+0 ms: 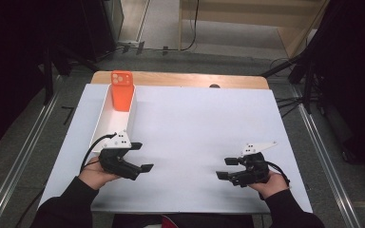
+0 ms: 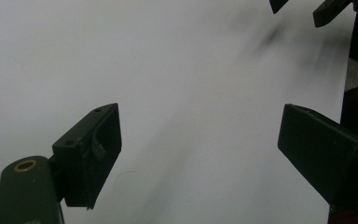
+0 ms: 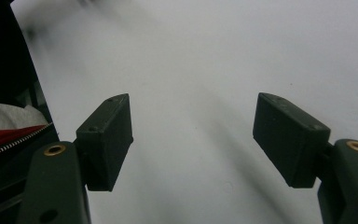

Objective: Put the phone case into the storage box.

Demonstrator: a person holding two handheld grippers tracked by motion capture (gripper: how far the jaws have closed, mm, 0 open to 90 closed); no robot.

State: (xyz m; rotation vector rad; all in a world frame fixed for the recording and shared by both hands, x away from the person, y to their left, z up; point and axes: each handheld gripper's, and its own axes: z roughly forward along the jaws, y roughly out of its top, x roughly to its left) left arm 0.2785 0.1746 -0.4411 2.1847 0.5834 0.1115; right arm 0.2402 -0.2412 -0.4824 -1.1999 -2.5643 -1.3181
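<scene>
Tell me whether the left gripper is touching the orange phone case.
Apart. In the high view, the left gripper sits near the table's front, while the orange phone case stands at the white tray's far end.

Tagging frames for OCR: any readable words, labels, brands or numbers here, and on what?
None readable.
Orange phone case standing in the long white tray: camera cut-outs, no print.
White table sheet: blank.
Black left tongs and right tongs: no markings legible.
</scene>
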